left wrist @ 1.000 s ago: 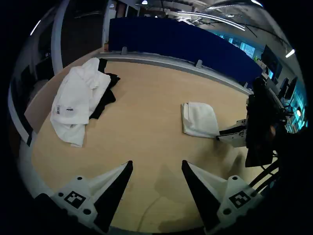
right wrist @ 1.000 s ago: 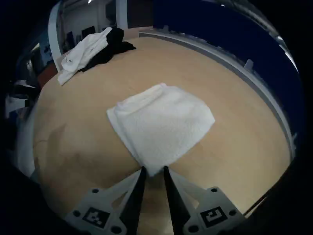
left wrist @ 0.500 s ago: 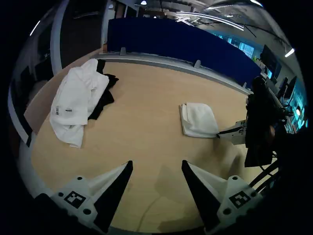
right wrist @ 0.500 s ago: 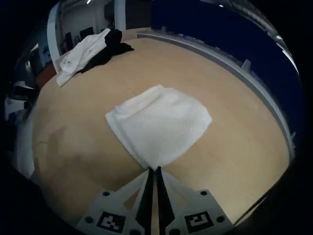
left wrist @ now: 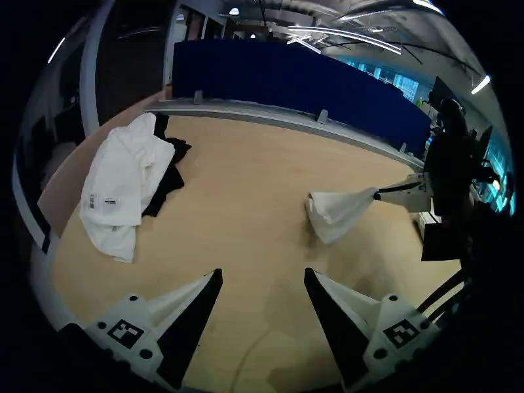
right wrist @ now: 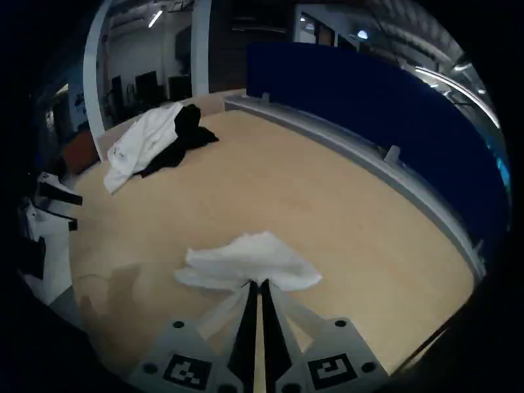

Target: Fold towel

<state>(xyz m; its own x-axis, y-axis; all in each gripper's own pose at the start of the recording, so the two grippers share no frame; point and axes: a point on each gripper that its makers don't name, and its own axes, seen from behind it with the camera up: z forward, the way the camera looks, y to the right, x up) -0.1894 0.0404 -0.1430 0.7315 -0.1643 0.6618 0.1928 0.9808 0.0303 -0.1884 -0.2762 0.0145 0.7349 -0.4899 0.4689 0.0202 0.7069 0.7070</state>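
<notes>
Small white terry towel [left wrist: 337, 213]: one corner is pinched in the right gripper [left wrist: 376, 192], and the rest hangs from that corner in a bunched, crumpled drape. In the left gripper view its lower end reaches down to the light wooden tabletop [left wrist: 249, 164]; I cannot tell whether it touches. In the right gripper view the towel sits right at the fingertips and spreads out to both sides just beyond them. It is over the table's right-hand part as the left gripper view shows it, well apart from the other cloth.

Right gripper: fingers pressed together on the towel corner, with only a thin slit between the black inner faces. White finger bodies, square black-and-white markers near the base.

Left gripper [left wrist: 262, 272]: fingers spread wide with nothing between them, low over the near part of the table, well apart from the towel. Bare wood shows in the gap.

At the table's far left corner there is a crumpled white garment with a small label [left wrist: 121, 180], lying partly on top of a black garment [left wrist: 171, 173]. Along the far edge runs a grey rail [left wrist: 275, 116], with a dark blue partition panel [left wrist: 295, 72] standing behind it.
</notes>
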